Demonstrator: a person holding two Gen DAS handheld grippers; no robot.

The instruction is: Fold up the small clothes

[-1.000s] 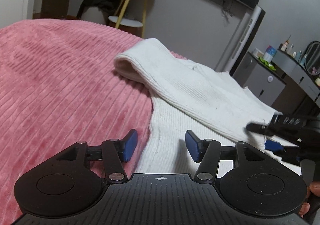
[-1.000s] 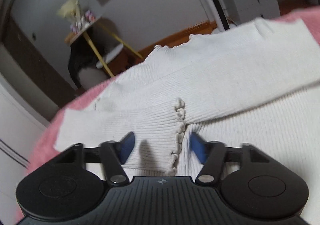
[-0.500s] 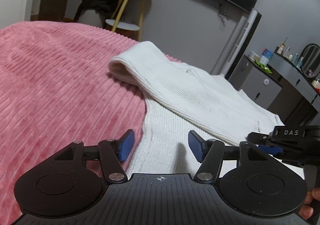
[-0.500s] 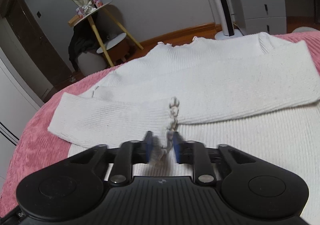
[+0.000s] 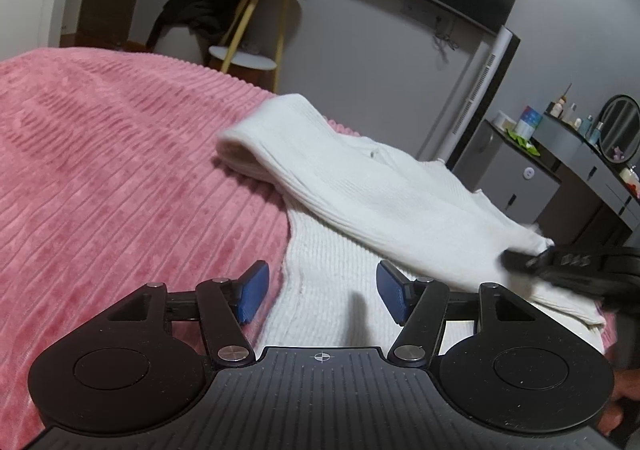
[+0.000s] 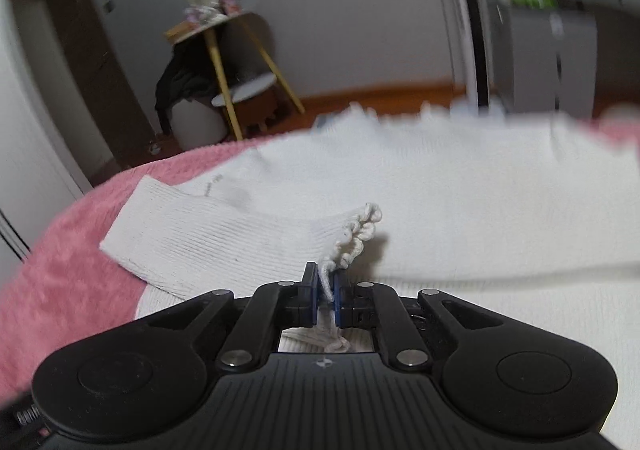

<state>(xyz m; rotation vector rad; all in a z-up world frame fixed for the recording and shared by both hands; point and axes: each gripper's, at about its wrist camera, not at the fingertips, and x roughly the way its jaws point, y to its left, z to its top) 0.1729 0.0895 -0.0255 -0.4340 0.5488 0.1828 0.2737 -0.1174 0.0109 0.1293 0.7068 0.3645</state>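
Sweater cuff: your right gripper has it pinched, both blue pads pressed against the frilled edge, and the cuff stands up off the body of the sweater just ahead of the fingers. From that pinch the sleeve runs away to your left, lying flat across the chest of the garment and ending in a fold at the sweater's left side, where it overhangs onto the pink bedspread.

Your left gripper is spread wide and holds nothing; its left pad hangs over the bedspread and its right pad over the ribbed knit, so the sweater's side edge runs up between them. Whether the pads touch the cloth you cannot tell. Beyond, the folded sleeve crosses from the fold near the far edge of the bed down to the right gripper, blurred at the right of that view.

Left of the sweater the bedspread lies open and broad. The sweater's frilled far edge reaches the bed's far edge; past it stand a side table with dark clothes draped on it and a grey cabinet.
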